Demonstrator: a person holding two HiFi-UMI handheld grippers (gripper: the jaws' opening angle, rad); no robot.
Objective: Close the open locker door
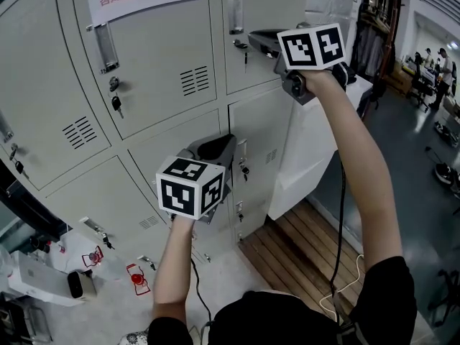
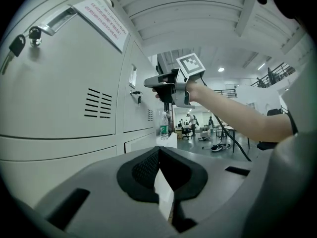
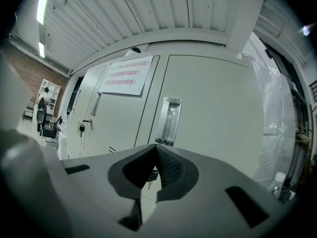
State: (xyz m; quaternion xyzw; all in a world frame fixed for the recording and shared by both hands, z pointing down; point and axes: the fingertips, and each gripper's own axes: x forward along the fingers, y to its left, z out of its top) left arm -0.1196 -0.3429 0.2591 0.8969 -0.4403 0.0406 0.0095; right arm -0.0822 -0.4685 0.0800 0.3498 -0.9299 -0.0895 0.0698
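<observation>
right gripper (image 3: 156, 150): held high at the end of an outstretched arm. Its jaws are brought together at the tips, with only a thin slit left behind them, and nothing is gripped.
locker door (image 3: 213, 113): found straight ahead of the right gripper's tips, in the top row at the right end of the bank. It is seen lying level with the doors beside it (whether it is latched, or touched by the tips, cannot be told).
handle (image 3: 168, 120): a recessed metal pull, set in that door just above the right gripper's tips.
key (image 1: 244, 50): hung in the door's lock, close ahead of the right gripper's tips.
left gripper (image 2: 158, 155): held lower than the right gripper and nearer the body. Its jaws are closed to a narrow wedge that meets at the tips, and nothing is held.
vented door (image 2: 59, 93): seen along the left gripper's left side, with a slotted vent in it.
notice (image 3: 126, 78): a white sheet with red print, fixed to the door up and to the left of the right gripper.
white unit (image 1: 316, 142): placed below the right gripper, against the right end of the lockers.
bottle (image 2: 164, 125): stood upright beyond the left gripper's tips, beneath the right gripper.
wooden boards (image 1: 302, 243): laid on the floor under the right arm.
</observation>
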